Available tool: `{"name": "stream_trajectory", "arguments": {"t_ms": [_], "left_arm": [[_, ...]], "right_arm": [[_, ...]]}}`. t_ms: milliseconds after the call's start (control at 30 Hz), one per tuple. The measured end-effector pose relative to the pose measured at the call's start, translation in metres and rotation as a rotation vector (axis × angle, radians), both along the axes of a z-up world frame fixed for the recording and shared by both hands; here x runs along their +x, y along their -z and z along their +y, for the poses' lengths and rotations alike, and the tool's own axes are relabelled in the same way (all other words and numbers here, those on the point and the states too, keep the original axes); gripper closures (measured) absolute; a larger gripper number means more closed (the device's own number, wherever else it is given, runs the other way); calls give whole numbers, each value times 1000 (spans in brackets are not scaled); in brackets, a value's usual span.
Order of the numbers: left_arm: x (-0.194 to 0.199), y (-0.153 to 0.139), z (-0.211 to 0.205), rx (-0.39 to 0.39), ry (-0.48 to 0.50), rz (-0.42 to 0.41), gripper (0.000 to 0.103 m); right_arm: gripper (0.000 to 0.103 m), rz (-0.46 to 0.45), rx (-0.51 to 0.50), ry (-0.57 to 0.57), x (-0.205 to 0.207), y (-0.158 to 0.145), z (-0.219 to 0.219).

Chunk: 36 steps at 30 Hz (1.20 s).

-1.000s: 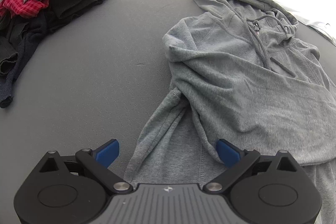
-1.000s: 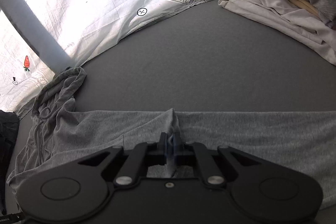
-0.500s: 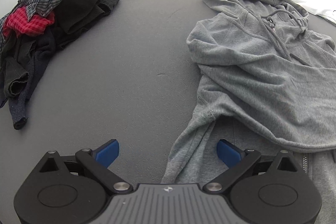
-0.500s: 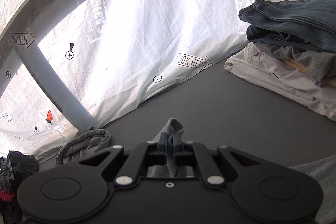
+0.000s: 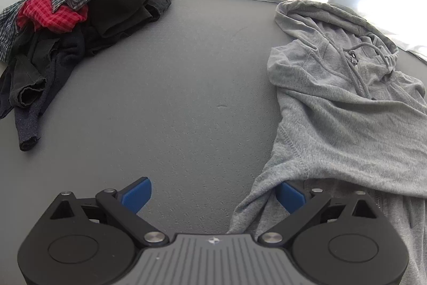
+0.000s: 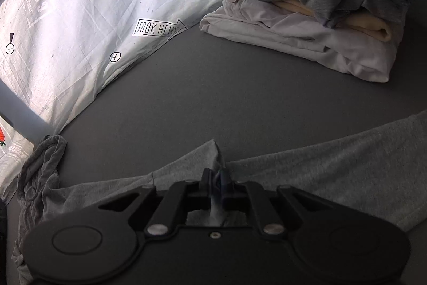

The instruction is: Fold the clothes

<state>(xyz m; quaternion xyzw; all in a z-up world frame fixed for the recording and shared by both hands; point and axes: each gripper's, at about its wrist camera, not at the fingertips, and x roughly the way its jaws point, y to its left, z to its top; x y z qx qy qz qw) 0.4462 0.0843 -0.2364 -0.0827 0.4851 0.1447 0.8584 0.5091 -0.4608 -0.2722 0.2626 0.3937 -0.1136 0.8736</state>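
The grey hoodie (image 5: 347, 119) is soft, limp knit, light enough to lift by a pinch yet likely to sag, drag and crease wherever it is not supported; hems, cuffs and seam lines look like the firmest places to take hold, while the zipper (image 5: 356, 71) and drawstrings are poor ones. It lies spread on the dark grey table (image 5: 173, 103), hood toward the white sheet at the far edge, with a sleeve folded across its chest. The right claw (image 6: 216, 179) is pinched nearly closed on a small peak of that grey fabric, the cloth rising between its pads and trailing away to both sides. The left claw (image 5: 213, 194) stands wide open and holds nothing; its right finger (image 5: 291, 195) sits just at the garment's lower side edge, while the left finger is over bare table.
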Motion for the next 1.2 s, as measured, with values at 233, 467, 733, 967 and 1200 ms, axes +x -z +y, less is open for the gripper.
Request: {"name": "stream_trajectory", "arguments": {"t_ms": [233, 467, 733, 967, 1200], "left_arm": [[-5, -26, 35, -267, -122, -158, 4], [12, -13, 54, -608, -236, -260, 4], [56, 16, 55, -773, -256, -257, 4], [92, 39, 57, -831, -279, -218, 4], [117, 36, 46, -882, -251, -240, 4]], "right_arm": [[45, -81, 87, 52, -10, -13, -1], [10, -191, 572, 98, 5, 4, 17], [1, -179, 1084, 191, 15, 66, 66], [0, -152, 1003, 114, 30, 58, 78], [1, -95, 823, -41, 40, 44, 95]]}}
